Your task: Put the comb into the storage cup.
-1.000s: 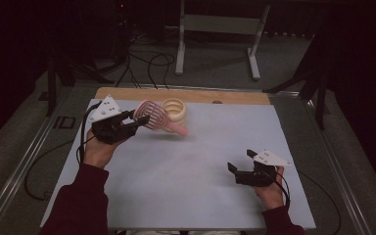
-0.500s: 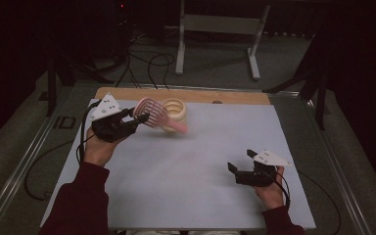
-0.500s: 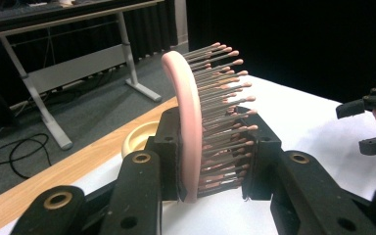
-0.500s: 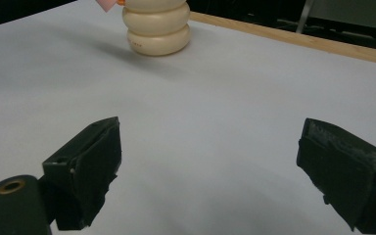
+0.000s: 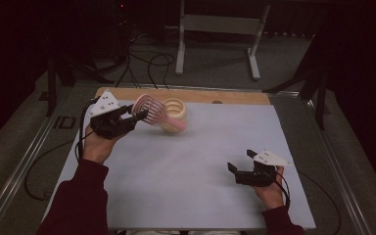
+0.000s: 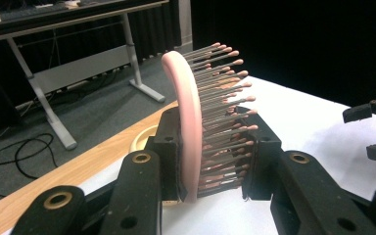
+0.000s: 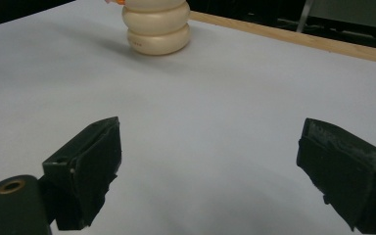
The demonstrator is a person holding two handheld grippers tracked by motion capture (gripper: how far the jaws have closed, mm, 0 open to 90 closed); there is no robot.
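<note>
High view: I have the left gripper [image 5: 138,116] raised over the far-left part of the white table cover [image 5: 186,166], with its jaws clamped on the pink hairbrush [image 5: 149,108]. In the left gripper view the brush head [image 6: 188,122] stands on edge between the pads, one pad on the smooth back and the other against the bristle tips. The brush handle runs right and down toward the cream ribbed cup [image 5: 174,113], which stands upright at the far edge of the cover, just in front of the wooden strip [image 5: 186,96]. From this angle I cannot tell whether the handle end touches the cup or only passes in front of it.

My right gripper [image 5: 242,166] rests near the right front of the cover, well apart from the cup, with its jaws spread wide and nothing between them; the right gripper view confirms this, with the cup [image 7: 157,27] standing far ahead.

Step in hand, as I judge it: carrying the brush to the cup. Next move calls for tilting the brush handle-down, aligning it over the cup mouth, lowering it in, then releasing. Risk: the grip across the bristles may slip.
</note>
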